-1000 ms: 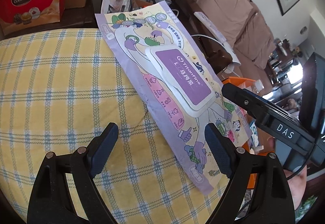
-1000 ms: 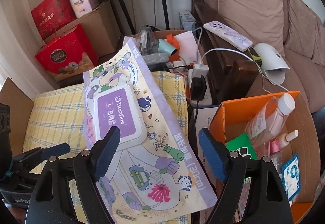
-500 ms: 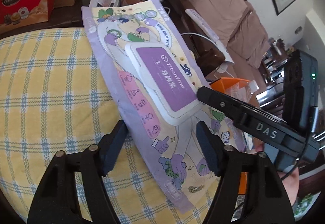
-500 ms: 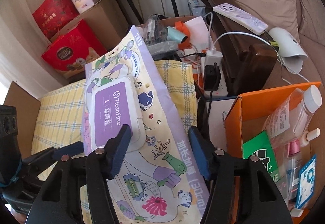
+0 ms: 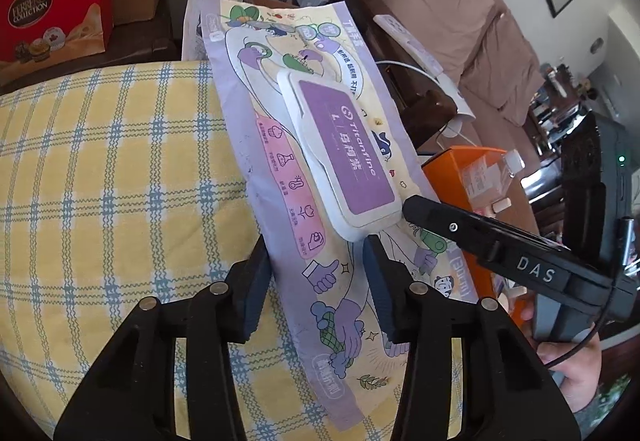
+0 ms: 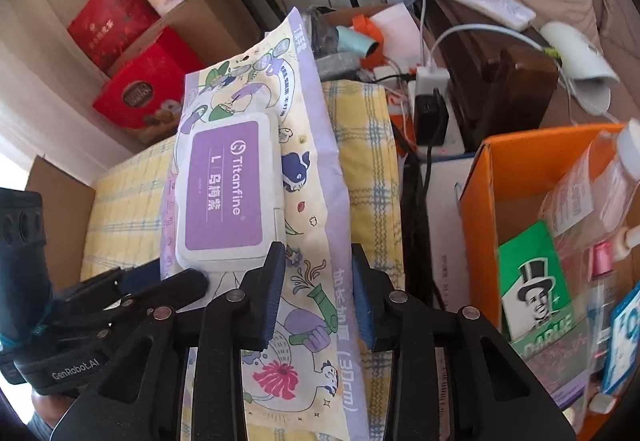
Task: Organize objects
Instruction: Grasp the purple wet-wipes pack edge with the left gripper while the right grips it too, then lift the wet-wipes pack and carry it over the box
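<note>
A flat wipes pack (image 5: 340, 281) (image 6: 308, 201), pale purple with cartoon prints and a white-rimmed purple lid (image 5: 340, 153) (image 6: 228, 185), lies on a yellow plaid cushion (image 5: 120, 181) (image 6: 372, 145). My left gripper (image 5: 318, 281) straddles the pack's near left side, just below the lid, and its jaws are closing. My right gripper (image 6: 318, 273) straddles the pack's right edge strip beside the lid's corner, jaws also closing. The pack still lies flat and unbunched between both pairs of pads. One of the right gripper's fingers (image 5: 480, 237) shows in the left wrist view, and the left gripper's fingers (image 6: 176, 289) show in the right wrist view.
An orange box (image 6: 480, 177) (image 5: 452, 161) with bottles and a green carton stands right of the cushion. A power strip with cables (image 6: 430, 113) lies behind it. Red gift boxes (image 5: 52, 21) and cardboard boxes stand beyond the cushion. A brown sofa (image 5: 440, 1) runs along the right.
Both grippers have narrowed from wide open to a small gap and have come closer to the pack, whose near part now lies between each pair of fingers.
</note>
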Motion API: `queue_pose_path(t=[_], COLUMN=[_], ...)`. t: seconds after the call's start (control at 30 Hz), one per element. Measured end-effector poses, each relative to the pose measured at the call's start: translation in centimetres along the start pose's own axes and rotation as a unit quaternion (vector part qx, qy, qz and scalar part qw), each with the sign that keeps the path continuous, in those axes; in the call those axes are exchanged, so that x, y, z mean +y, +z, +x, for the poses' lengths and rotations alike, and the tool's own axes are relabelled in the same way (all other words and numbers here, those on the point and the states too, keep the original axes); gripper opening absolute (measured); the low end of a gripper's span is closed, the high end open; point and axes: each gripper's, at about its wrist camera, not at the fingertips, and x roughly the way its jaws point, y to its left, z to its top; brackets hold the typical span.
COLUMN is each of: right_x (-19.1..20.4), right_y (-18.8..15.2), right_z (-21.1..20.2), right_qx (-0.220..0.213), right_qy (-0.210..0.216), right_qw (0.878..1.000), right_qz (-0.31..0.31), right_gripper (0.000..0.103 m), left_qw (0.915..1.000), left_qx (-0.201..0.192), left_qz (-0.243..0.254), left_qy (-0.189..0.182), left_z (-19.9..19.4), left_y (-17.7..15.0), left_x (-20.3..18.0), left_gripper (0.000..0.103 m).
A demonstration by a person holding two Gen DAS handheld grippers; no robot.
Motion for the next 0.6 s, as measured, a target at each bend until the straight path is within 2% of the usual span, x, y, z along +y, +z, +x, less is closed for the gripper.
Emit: queue_pose_path(t=[0.07,0.17,0.23,0.37,0.6], right_x=[0.4,2.3,3.5,6.1,11.0], right_y=[-0.2,-0.4,-0.5,-0.9,-1.4], right_z=[-0.6,-1.4,-1.7,-2.8,-5.5], right_qx=[-0.01,-0.019,-0.019,-0.036,-0.069], right_qy=[0.007,-0.013,-0.011,-0.005,0.036], right_qw=[1.0,0.999,0.999,0.997,0.993], right_qz=[-0.003,-0.034,-0.046,-0.066,-0.088], right_gripper=[0.019,0.014,0.011,0.01,0.01], left_qw=[1.0,0.9997,0.9993,0.9971,0.9918], left_qx=[-0.002,-0.013,-0.022,-0.057,-0.104], left_qz=[0.006,0.016,0.023,0.04,0.053], left_qy=[0.003,0.012,0.017,0.032,0.053], left_z=[-0.3,-1.3,-2.3,-6.0,-12.9], left_y=[0.0,-0.1,-0.1,0.0,-0.5], left_x=[-0.3,-0.7,-0.9,-1.2,-0.5], left_gripper=[0.038,0.036,0.035,0.033,0.032])
